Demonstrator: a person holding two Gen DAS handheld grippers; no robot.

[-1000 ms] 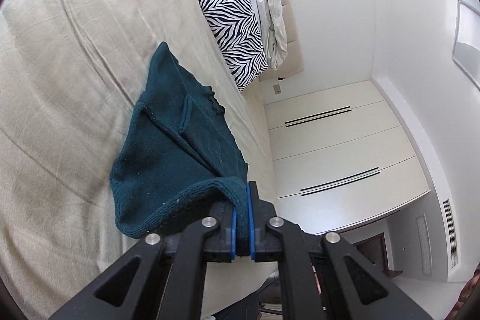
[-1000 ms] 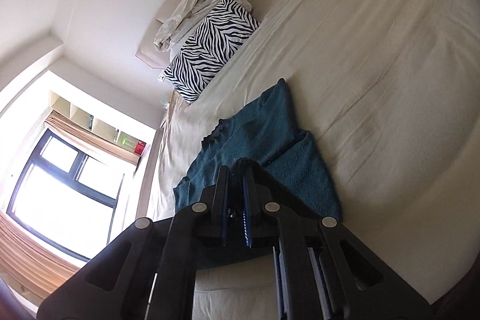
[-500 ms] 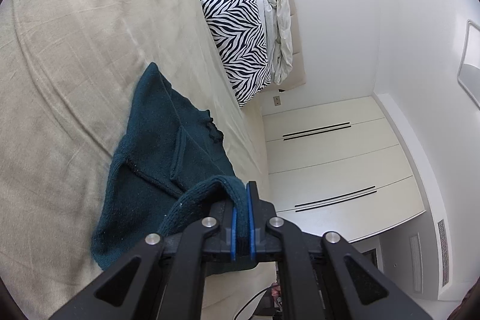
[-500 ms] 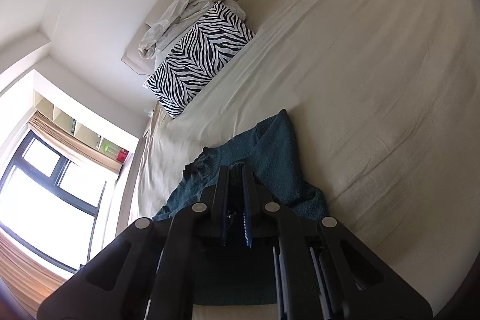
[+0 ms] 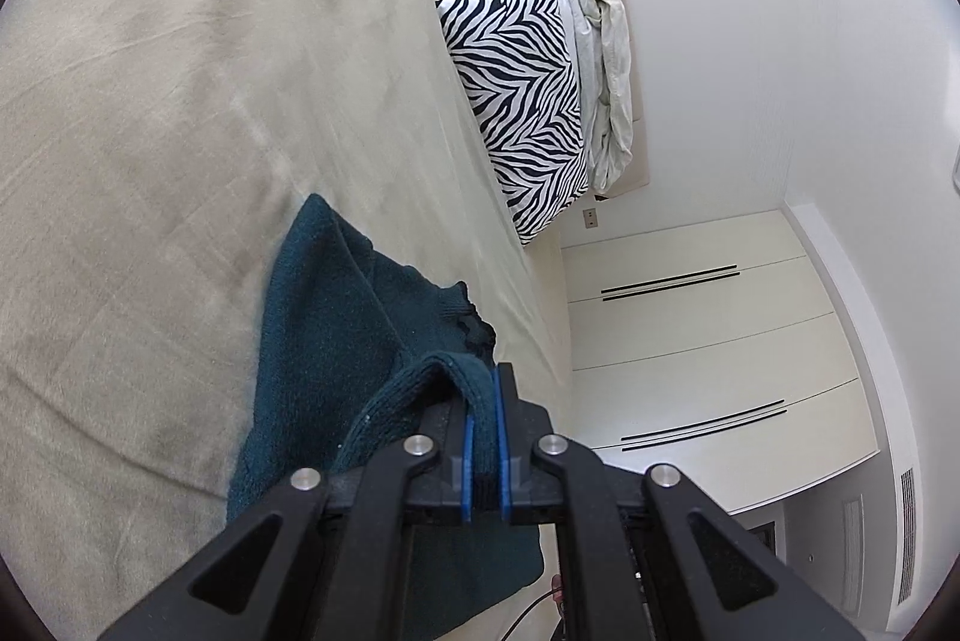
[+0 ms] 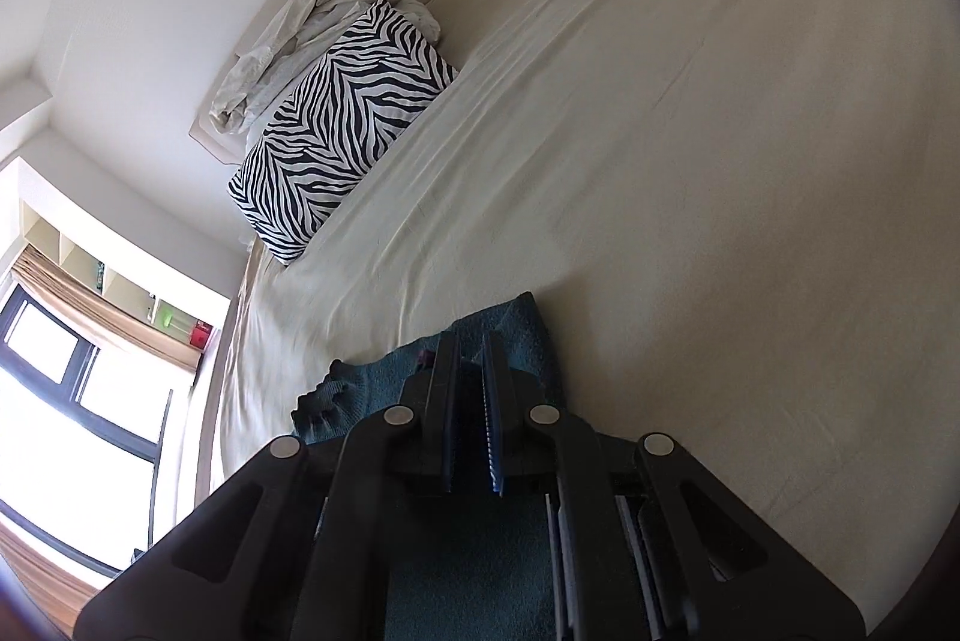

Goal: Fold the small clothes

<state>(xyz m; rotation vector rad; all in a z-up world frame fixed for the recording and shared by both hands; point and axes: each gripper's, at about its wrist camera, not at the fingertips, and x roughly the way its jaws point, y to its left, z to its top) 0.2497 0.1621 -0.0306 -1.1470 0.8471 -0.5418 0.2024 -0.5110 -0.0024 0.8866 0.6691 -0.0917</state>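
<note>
Risk: teal sweater, at 6 o'clock near the bed edge, hem pinched in closed left claw, right claw closed on cloth, may slide off the edge or bunch unevenly if either grip slips.

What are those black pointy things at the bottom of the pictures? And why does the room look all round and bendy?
Those black things are grabbing tools, like big tweezers. A person holds one in each hand, and each has a tiny camera that looks along its two fingers. That camera's lens sees very wide, so the room looks bent.

One picture comes from the left tool, the other from the right tool. Both look across a bed with a cream sheet. A zebra-striped pillow and a crumpled white cloth sit by the headboard.

On the sheet lies a dark teal knitted garment. Both tools are pinched shut on it, each on a different part, to fold it.
</note>
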